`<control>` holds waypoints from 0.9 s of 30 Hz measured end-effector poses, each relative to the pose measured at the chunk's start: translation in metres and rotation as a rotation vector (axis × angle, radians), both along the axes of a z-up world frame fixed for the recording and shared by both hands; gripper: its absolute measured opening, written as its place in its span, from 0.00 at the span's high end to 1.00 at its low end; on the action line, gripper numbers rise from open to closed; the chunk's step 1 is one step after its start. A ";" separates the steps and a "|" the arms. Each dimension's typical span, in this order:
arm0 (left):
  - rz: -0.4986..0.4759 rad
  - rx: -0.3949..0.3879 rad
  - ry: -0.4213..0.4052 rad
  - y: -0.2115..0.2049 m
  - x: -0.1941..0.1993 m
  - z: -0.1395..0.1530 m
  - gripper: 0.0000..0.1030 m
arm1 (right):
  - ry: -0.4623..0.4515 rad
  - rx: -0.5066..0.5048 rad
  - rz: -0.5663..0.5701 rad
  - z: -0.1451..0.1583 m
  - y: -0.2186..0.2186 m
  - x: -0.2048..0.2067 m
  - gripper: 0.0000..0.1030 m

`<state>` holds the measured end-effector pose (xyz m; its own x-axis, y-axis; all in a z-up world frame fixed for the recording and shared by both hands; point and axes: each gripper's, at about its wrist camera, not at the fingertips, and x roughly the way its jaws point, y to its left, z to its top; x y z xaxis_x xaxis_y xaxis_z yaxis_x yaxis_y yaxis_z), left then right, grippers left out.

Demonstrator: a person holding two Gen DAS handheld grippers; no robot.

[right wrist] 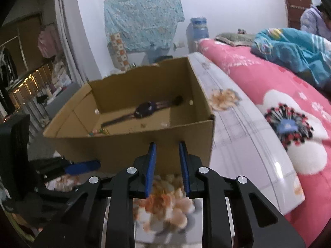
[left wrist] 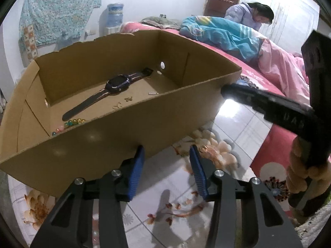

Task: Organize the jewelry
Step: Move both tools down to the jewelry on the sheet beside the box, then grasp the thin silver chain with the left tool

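Both tongs (left wrist: 166,150) (right wrist: 167,145) partly open, empty.

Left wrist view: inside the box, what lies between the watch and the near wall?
A few small gold trinkets and a row of coloured beads on the box floor, beside the watch.

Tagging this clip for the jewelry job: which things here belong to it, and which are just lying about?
Job: cardboard box; watch; coloured beads; small gold charms; left gripper; right gripper.

Lying about: pink bedspread; blue blanket; water bottle; person by the bed.
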<state>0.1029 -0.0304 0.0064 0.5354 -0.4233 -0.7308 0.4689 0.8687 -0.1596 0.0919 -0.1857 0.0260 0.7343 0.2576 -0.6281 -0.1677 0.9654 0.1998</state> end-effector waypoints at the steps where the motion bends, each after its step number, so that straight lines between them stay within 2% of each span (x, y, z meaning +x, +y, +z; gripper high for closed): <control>1: 0.003 -0.008 0.003 0.000 0.002 0.000 0.59 | -0.001 0.003 0.000 0.000 0.000 0.002 0.80; 3: 0.009 -0.025 0.010 -0.002 0.007 0.000 0.60 | 0.000 0.005 -0.001 0.000 -0.002 0.005 0.80; 7: -0.005 0.003 -0.006 -0.008 0.008 -0.003 0.60 | 0.030 0.015 -0.014 -0.006 -0.013 0.000 0.79; 12: -0.094 0.059 0.008 -0.029 0.002 -0.016 0.60 | 0.107 0.021 -0.002 -0.023 -0.018 -0.013 0.78; 16: -0.166 0.152 -0.024 -0.051 -0.002 -0.026 0.69 | 0.171 0.039 0.013 -0.039 -0.017 -0.020 0.78; 20: -0.208 0.225 -0.025 -0.066 0.002 -0.036 0.78 | 0.189 0.054 0.027 -0.044 -0.014 -0.020 0.78; 23: -0.216 0.241 -0.023 -0.070 0.006 -0.041 0.82 | 0.188 0.061 0.035 -0.044 -0.013 -0.016 0.78; 27: -0.228 0.243 -0.027 -0.075 0.011 -0.040 0.83 | 0.192 0.071 0.036 -0.046 -0.015 -0.013 0.78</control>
